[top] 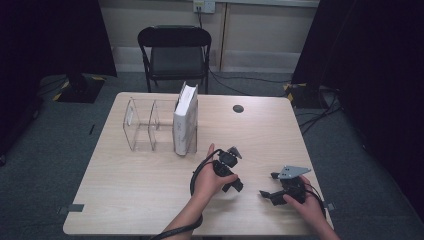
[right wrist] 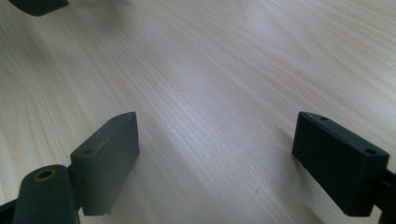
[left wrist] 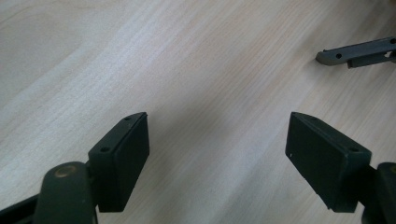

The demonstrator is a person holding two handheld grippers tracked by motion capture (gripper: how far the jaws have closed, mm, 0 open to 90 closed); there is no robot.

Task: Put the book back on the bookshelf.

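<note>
The person is holding both tongs low over the near part of the pale wooden tabletop (top: 150, 195), and neither pair is gripping anything. The left tongs (top: 235, 167) are standing open, with bare wood grain showing between the two black pads (left wrist: 122, 158) in the left gripper view. The right tongs (top: 267, 186) are likewise gaping open and empty, their pads (right wrist: 108, 161) lying close above the wood in the right gripper view.

The nearest thing to work on is the white book (top: 185, 120), which is standing upright in the rightmost bay of a clear acrylic rack (top: 142, 125) on the far left half of the tabletop. The two bays to its left are looking empty. The book's long axis is running vertically, its spine edge facing toward the person, and its covers are running away along the depth of the rack.

From the left tongs the book is lying ahead and slightly to the left, near but not touching. The right tongs are sitting well apart from it, farther right and nearer the table's front edge. Judging by that, the left hand (top: 210, 182) is the better placed to reach it, though its tongs are currently pointing rightward, toward the right tongs, so they would need turning toward the rack first.
</note>
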